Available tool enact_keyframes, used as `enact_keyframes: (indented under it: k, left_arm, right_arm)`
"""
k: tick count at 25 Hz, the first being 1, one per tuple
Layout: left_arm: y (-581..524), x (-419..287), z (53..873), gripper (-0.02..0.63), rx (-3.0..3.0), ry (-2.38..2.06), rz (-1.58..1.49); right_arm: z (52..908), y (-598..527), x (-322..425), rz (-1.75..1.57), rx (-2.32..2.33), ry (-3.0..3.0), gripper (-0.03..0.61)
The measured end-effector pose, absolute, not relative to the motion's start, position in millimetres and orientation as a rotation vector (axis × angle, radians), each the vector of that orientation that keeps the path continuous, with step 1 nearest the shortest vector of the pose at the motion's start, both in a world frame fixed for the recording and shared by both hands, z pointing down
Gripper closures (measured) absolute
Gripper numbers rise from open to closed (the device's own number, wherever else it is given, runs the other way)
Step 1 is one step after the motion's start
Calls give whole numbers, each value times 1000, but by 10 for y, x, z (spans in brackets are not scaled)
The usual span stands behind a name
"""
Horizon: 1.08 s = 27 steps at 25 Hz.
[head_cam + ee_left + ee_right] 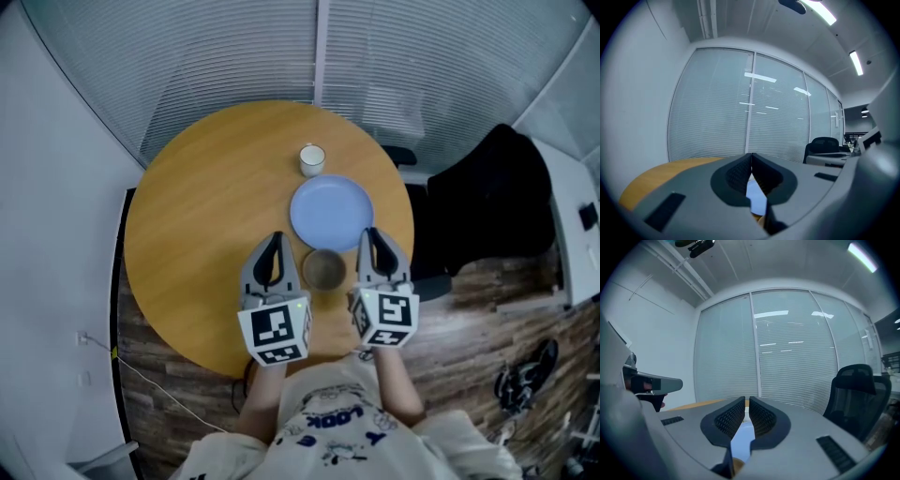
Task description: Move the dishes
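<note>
Grey left gripper (pixel 275 238) | right gripper (pixel 371 233) | held level, flanking brown bowl (pixel 324 269) | fingers together, empty

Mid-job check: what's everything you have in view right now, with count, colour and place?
round wooden table: one, tan, middle of the head view.
round blue plate: one, light blue, on the table, ahead of the grippers.
small white cup: one, white, on the table just beyond the plate.
small brown round bowl: one, dark brown, on the table at the plate's near side, between the two grippers.
black office chair: one, black, right of the table.
slatted window blinds: one wall of them, pale grey, behind the table.
left gripper: one, grey, left of the bowl, jaws together, empty.
right gripper: one, grey, right of the bowl, jaws together, empty.
</note>
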State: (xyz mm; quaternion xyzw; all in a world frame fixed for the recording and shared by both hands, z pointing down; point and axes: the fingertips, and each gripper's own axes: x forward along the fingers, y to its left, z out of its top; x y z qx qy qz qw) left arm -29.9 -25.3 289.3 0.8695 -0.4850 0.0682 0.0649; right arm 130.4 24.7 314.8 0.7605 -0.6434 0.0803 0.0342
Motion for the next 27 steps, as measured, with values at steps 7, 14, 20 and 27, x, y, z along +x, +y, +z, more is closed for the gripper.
enact_keyframes:
  k: [7,14,20,27]
  left_arm:
    - [-189,-273,2838,609,2643,-1462,194]
    - [-173,-281,2805,609,2647,-1464,188]
    - [-161,-248,2784,609,2652,-1463,188]
    - [-167,-219,2817,609,2653,-1458,198]
  right_arm:
    - [3185,343,1342,235,2352,-1949,552]
    - [3148,362,1318,225,2348,-1945,552]
    - [3096,370,1337,202,2348,-1954,552]
    - [3066,373,1362,188,2354,-1956,552]
